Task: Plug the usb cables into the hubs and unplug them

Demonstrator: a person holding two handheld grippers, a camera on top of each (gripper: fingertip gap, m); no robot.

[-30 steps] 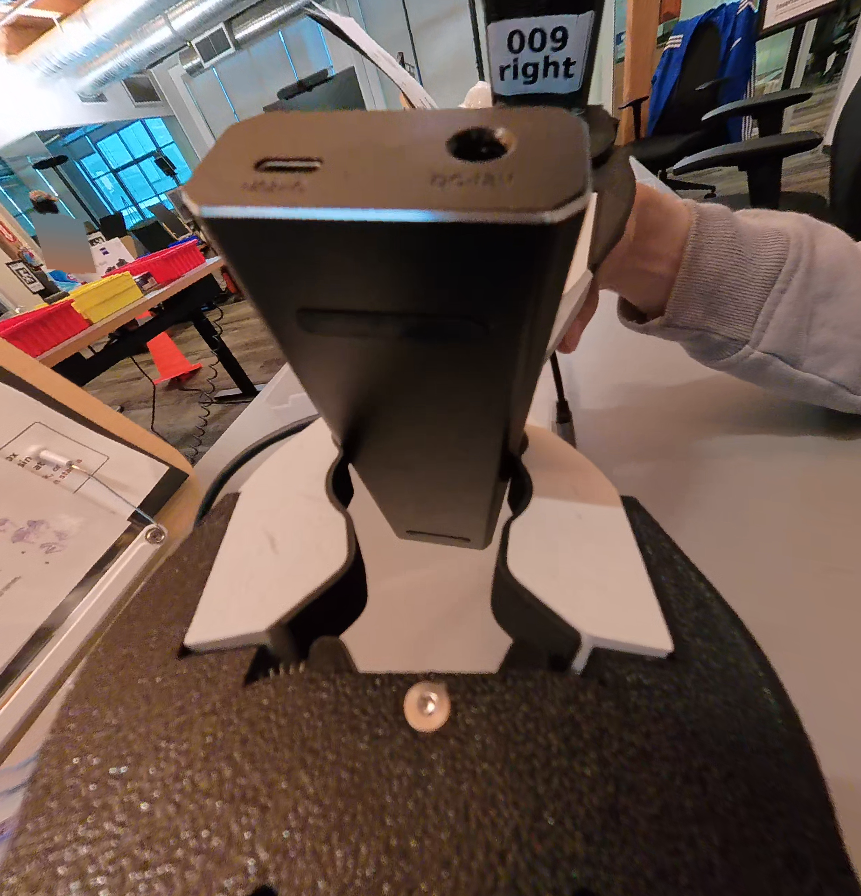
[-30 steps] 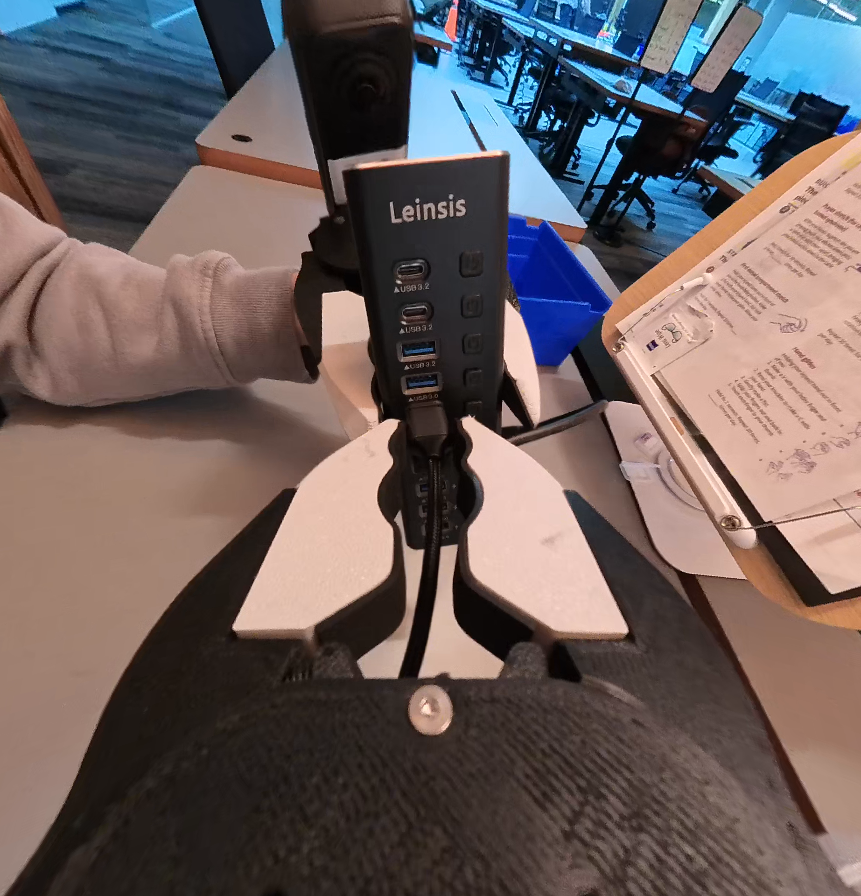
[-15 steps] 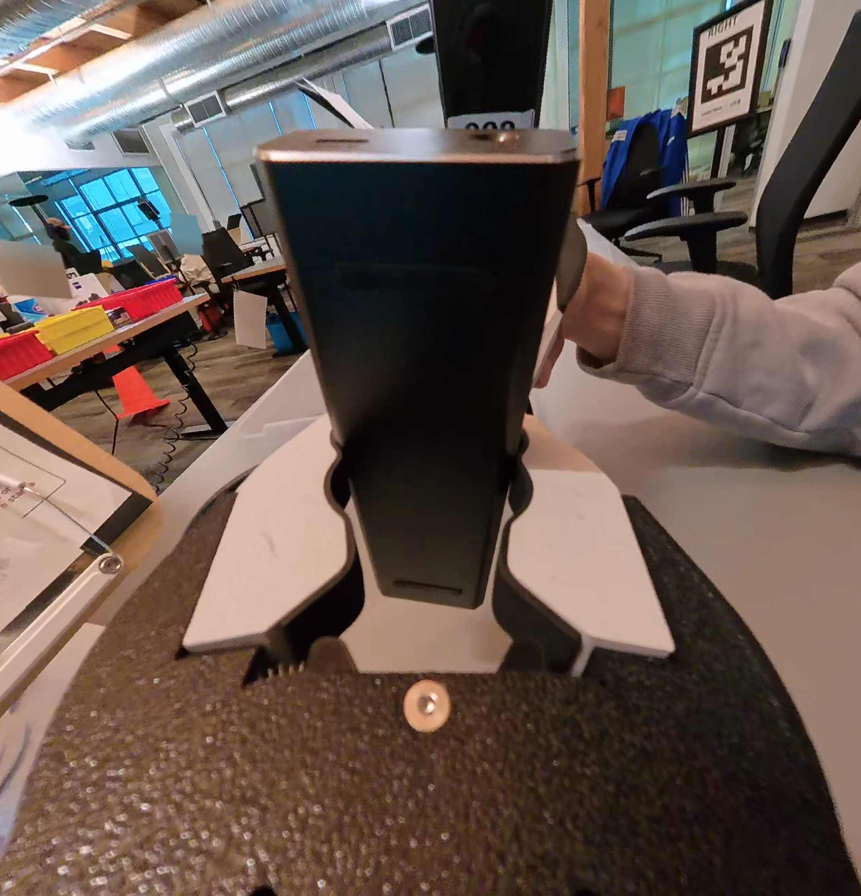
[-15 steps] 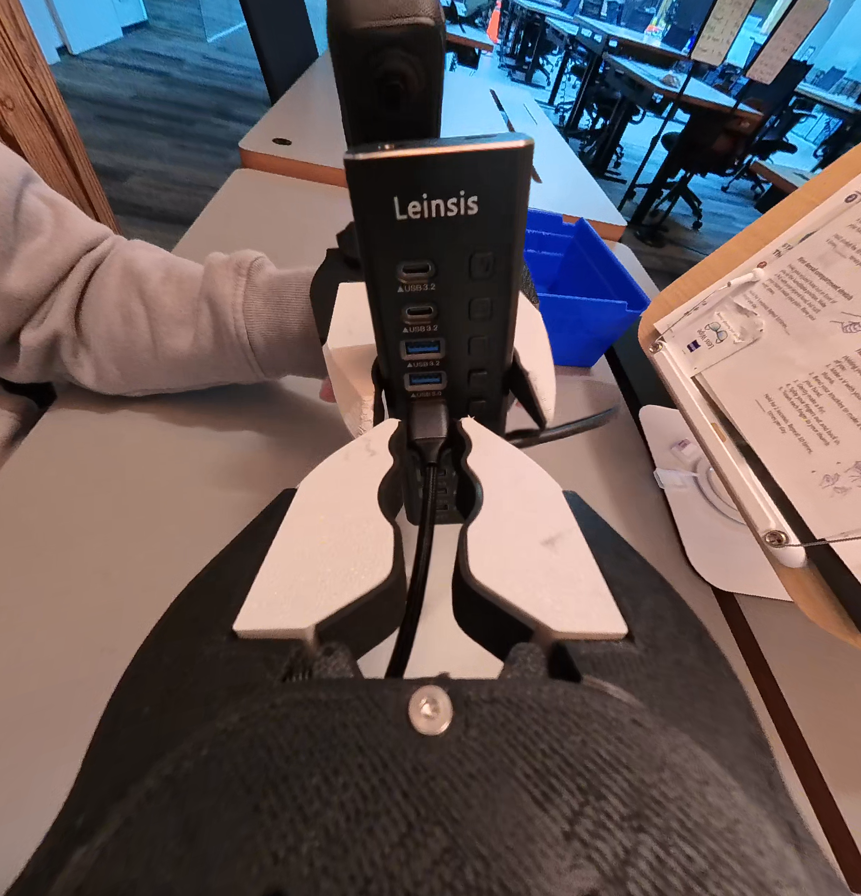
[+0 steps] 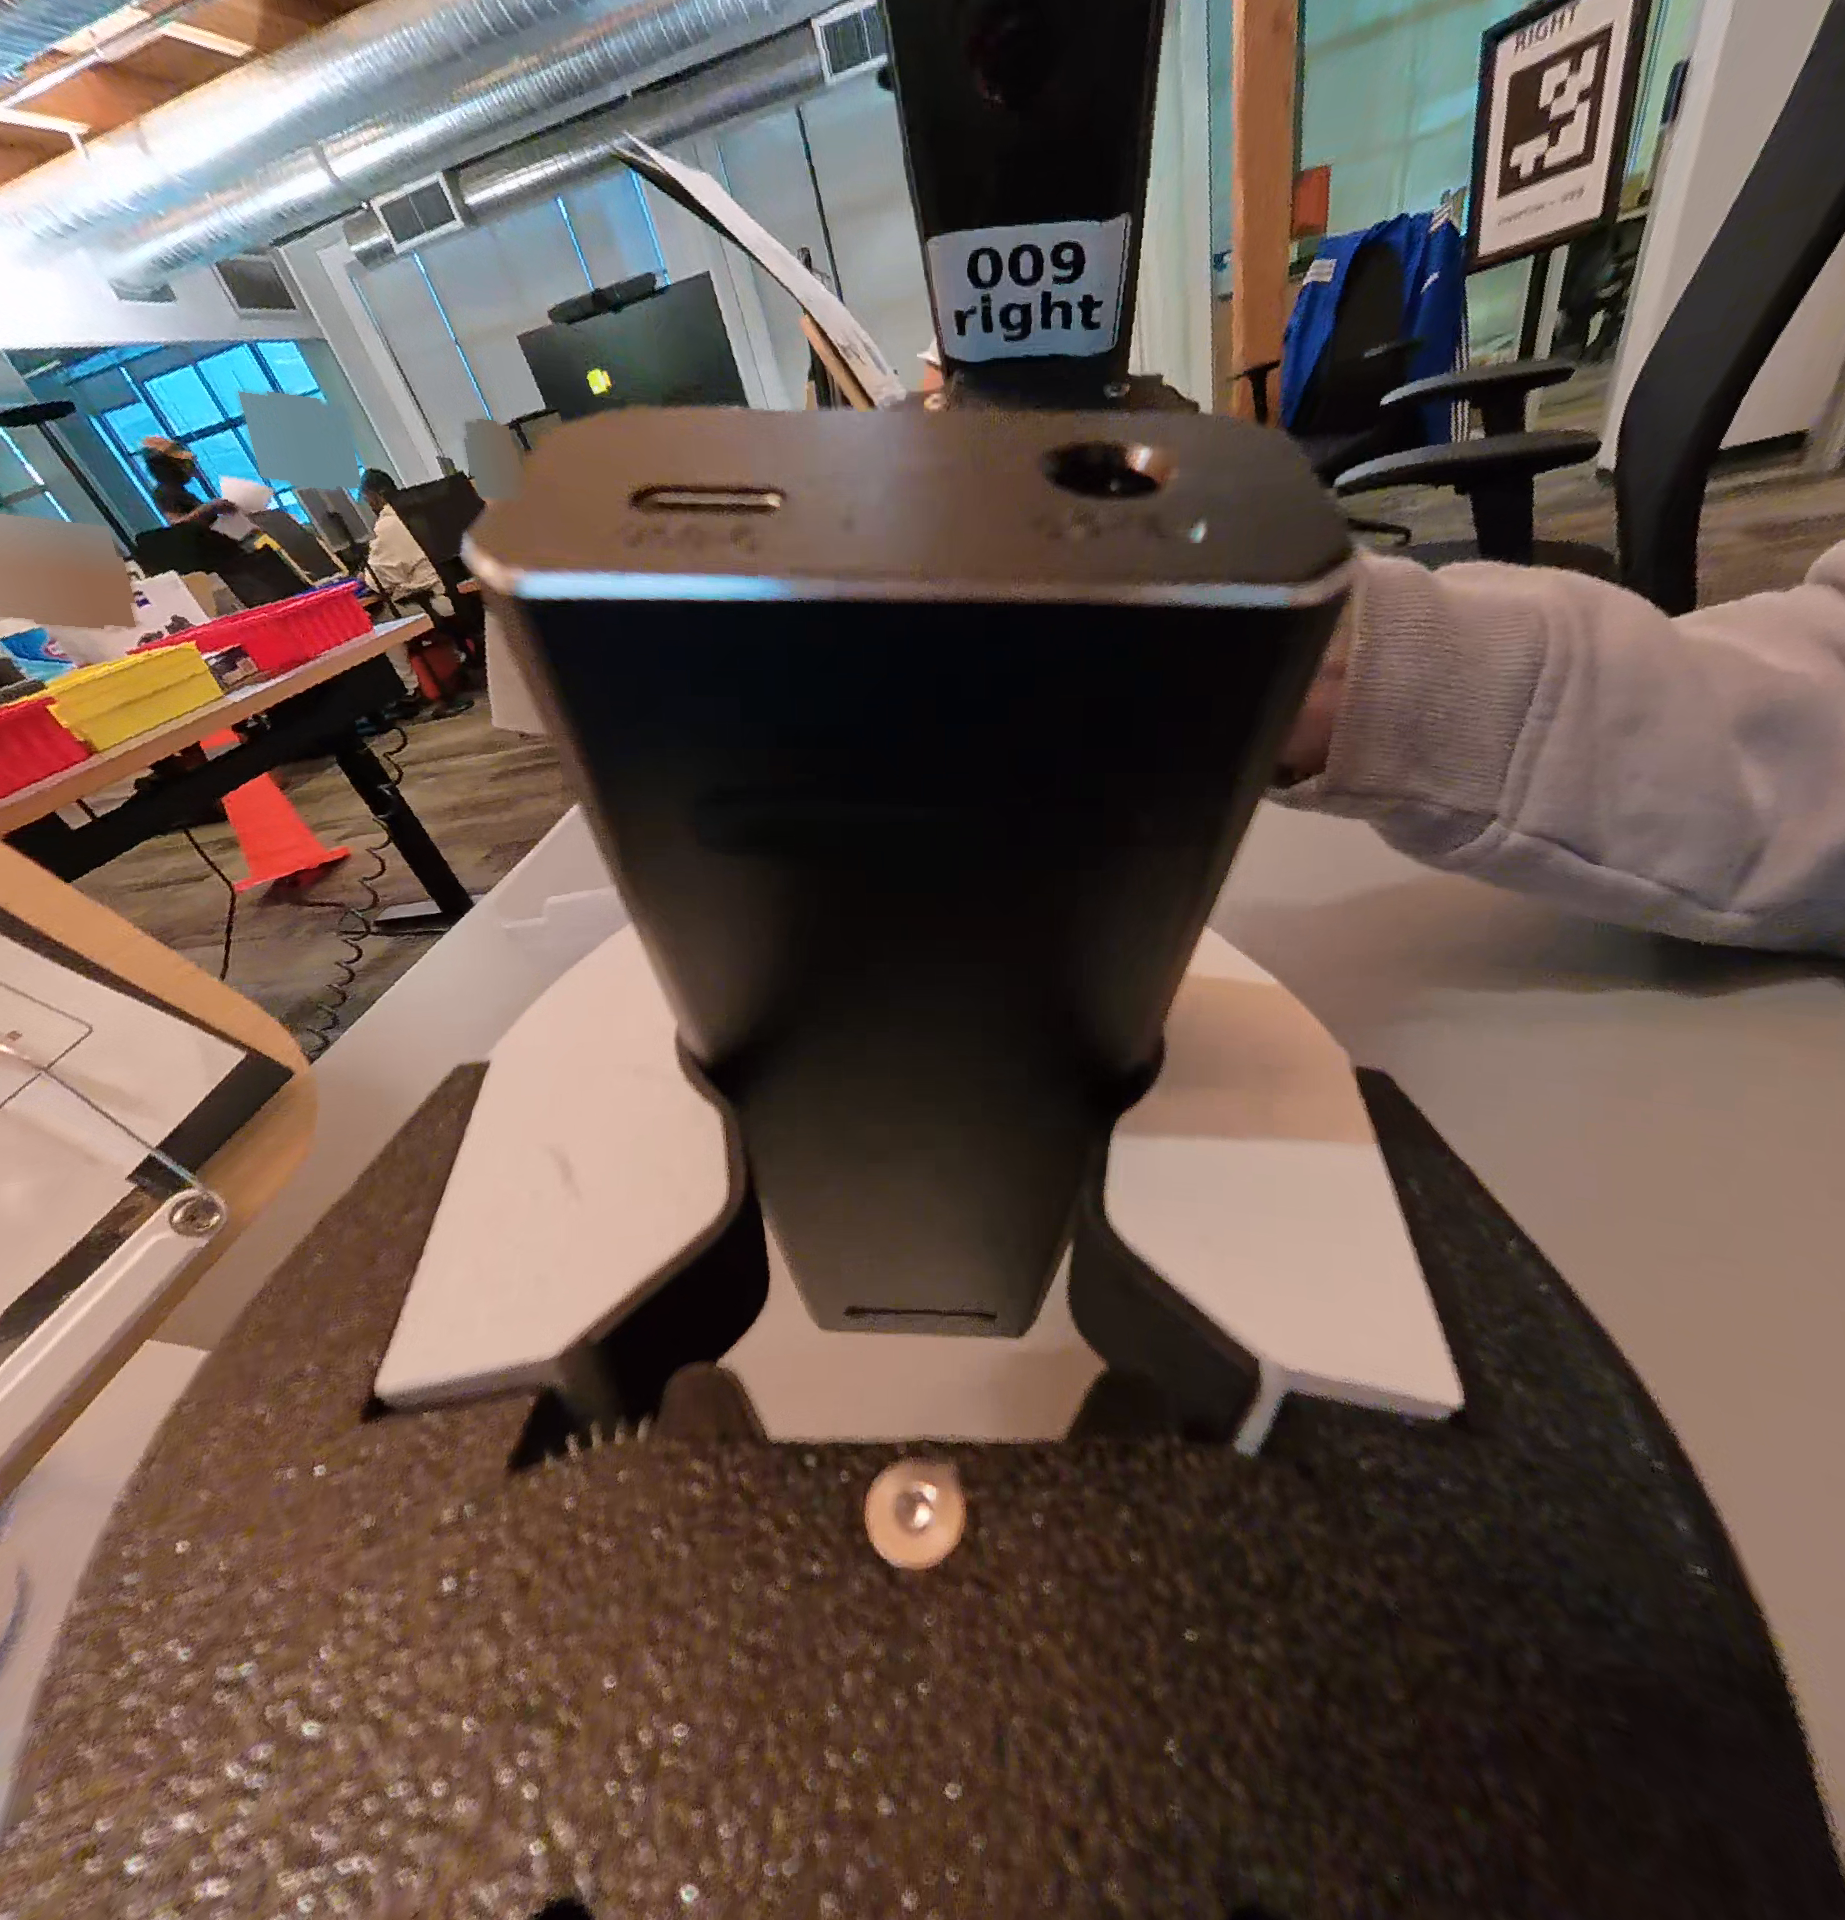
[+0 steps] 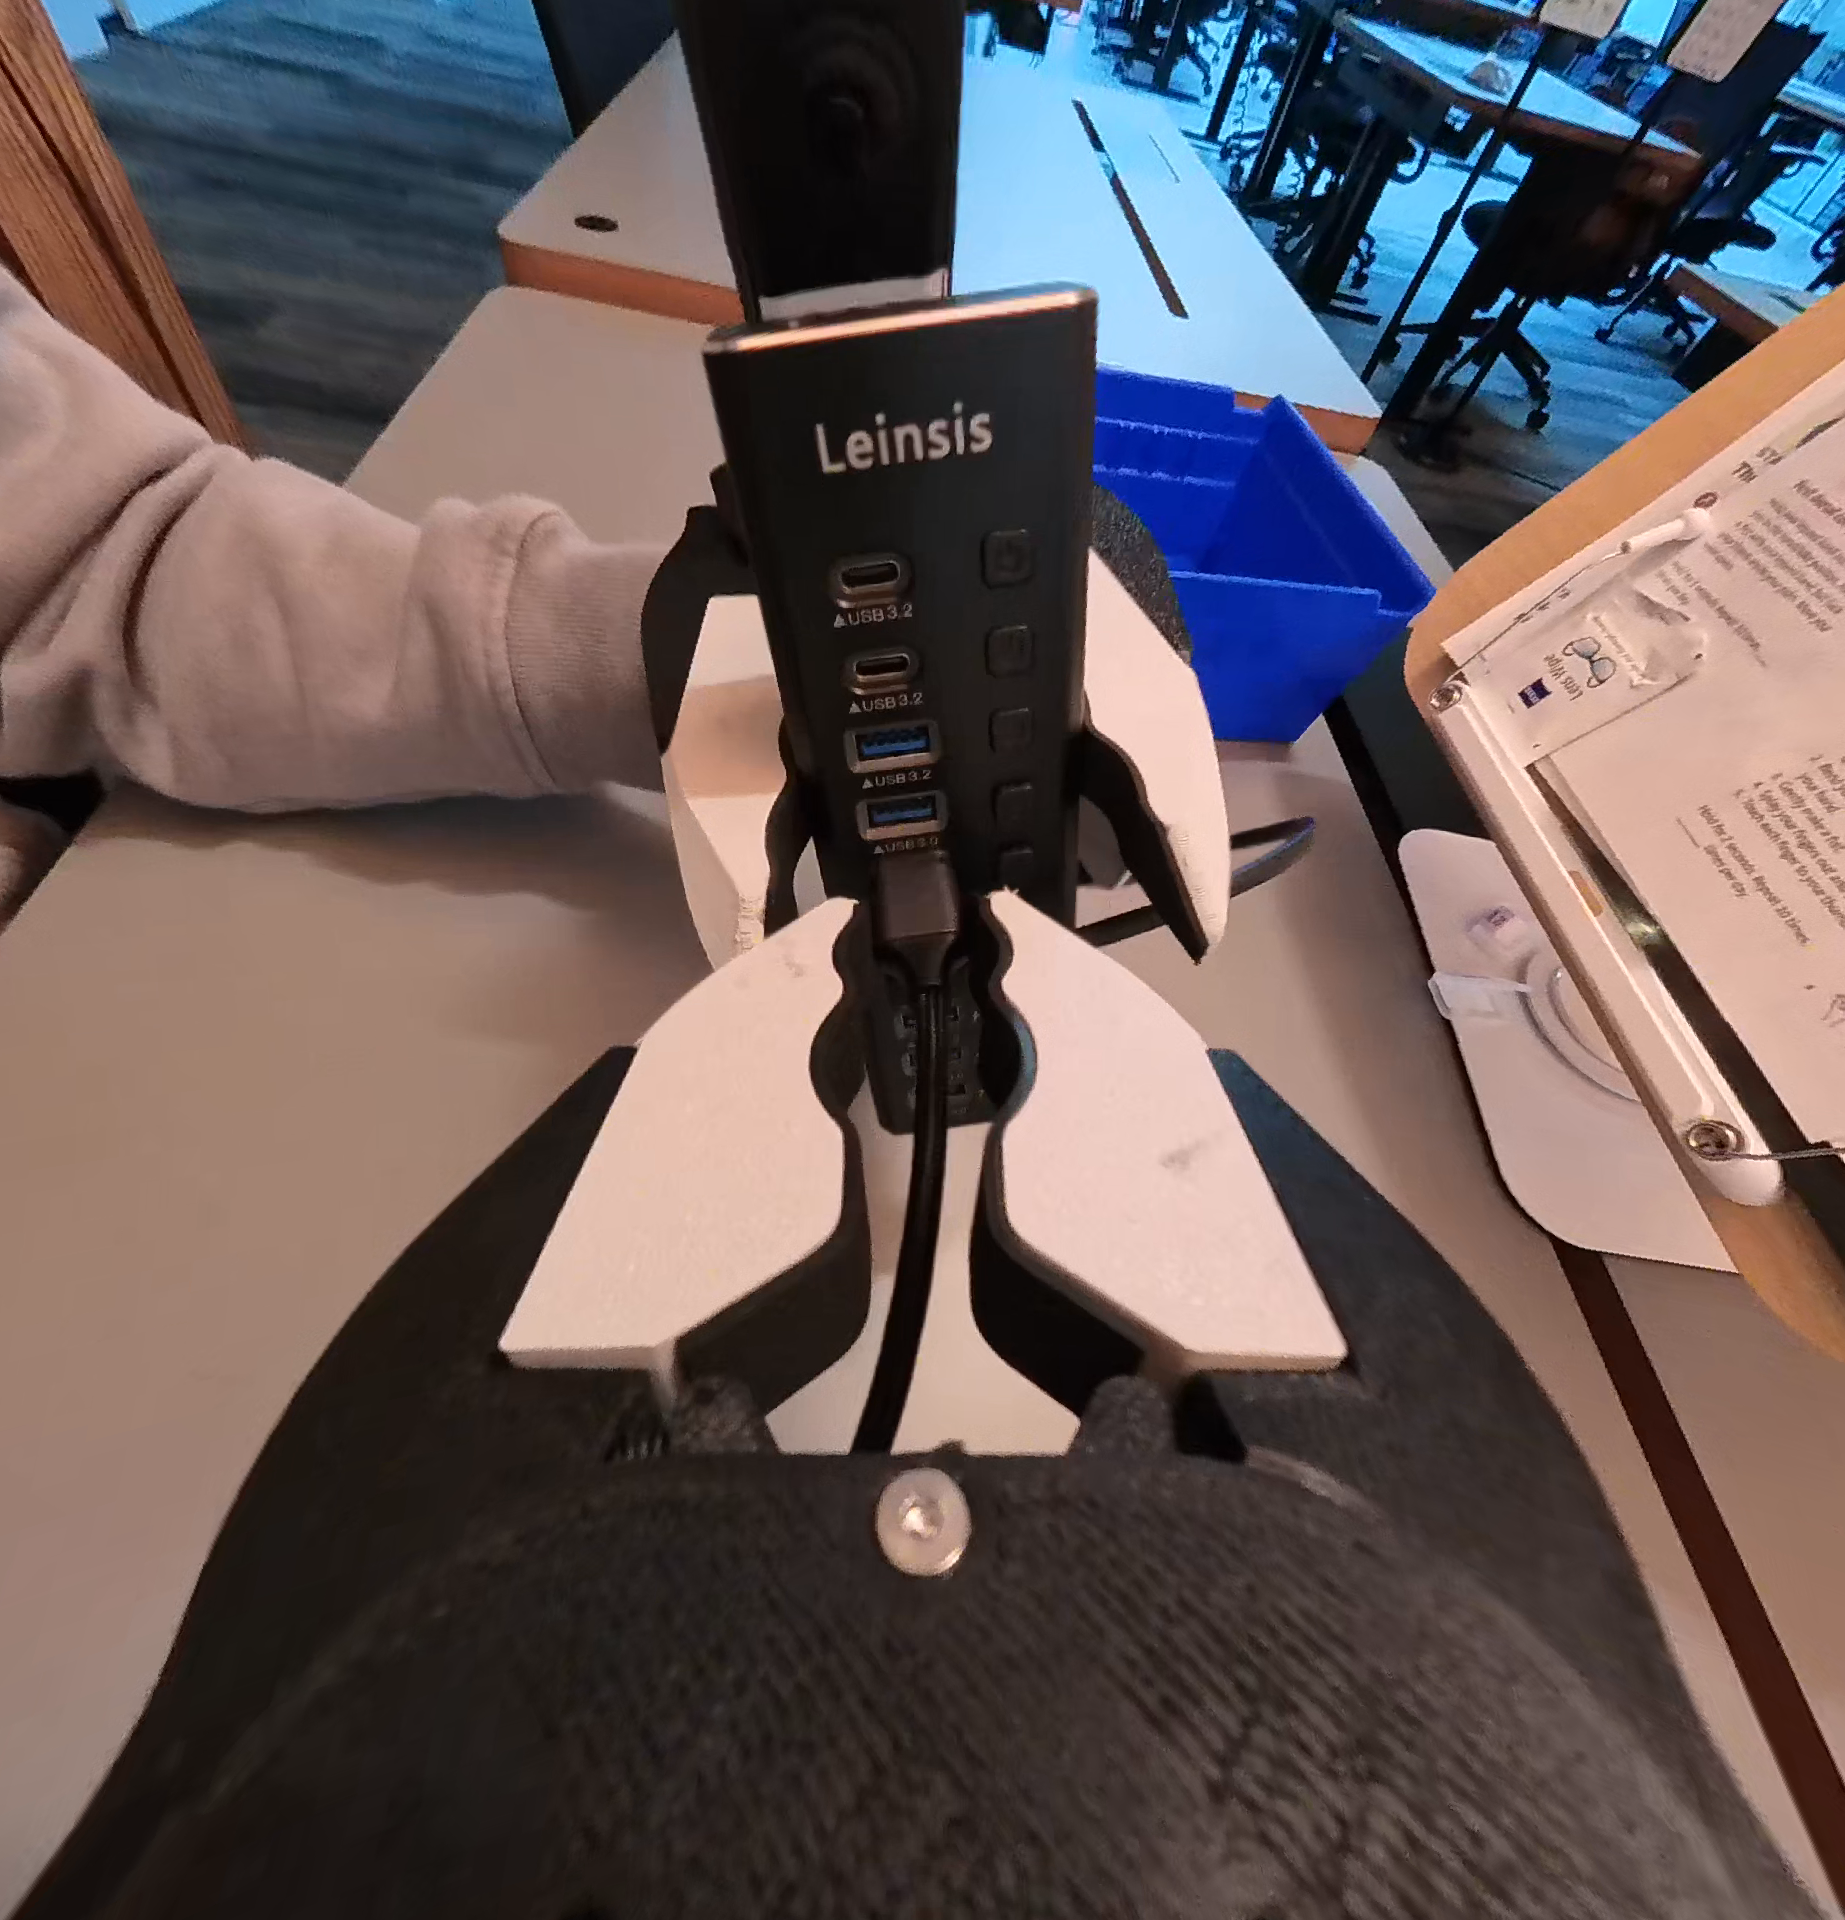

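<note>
- Currently, left wrist view: left gripper [image 5: 918, 1081] has its white fingers [image 5: 575, 1174] closed on both sides of the black hub [image 5: 918, 790], clamping its lower end.
- Hub stands upright, plain back face toward this camera; its top end shows a slot port and a round socket.
- Right gripper [image 5: 1022, 208] sits just behind the hub; only its dark body with a white sticker shows, its fingers are hidden.
- A hand in a grey sleeve [image 5: 1583, 738] reaches in from the right edge of the grey tabletop [image 5: 1583, 1122].
- A wooden board with papers [image 5: 76, 1101] overhangs the tabletop's left edge.
- Right wrist view: right gripper [image 6: 923, 925] is nearly shut, white fingers [image 6: 1136, 1174] pinching the black usb cable [image 6: 913, 1174] at its plug [image 6: 918, 904].
- Plug is seated in the hub's [image 6: 907, 623] port column, directly below the two blue ports; lower ports are partly hidden.
- Left gripper [image 6: 939, 821] grips the hub from the far side, fingers on both flanks.
- Hub is held above the tabletop [image 6: 274, 1091]; whether its base touches it, can't tell.
- A blue bin [image 6: 1261, 592] sits toward the far right edge, behind the hub.
- The board with papers [image 6: 1676, 727] overhangs the right edge.
</note>
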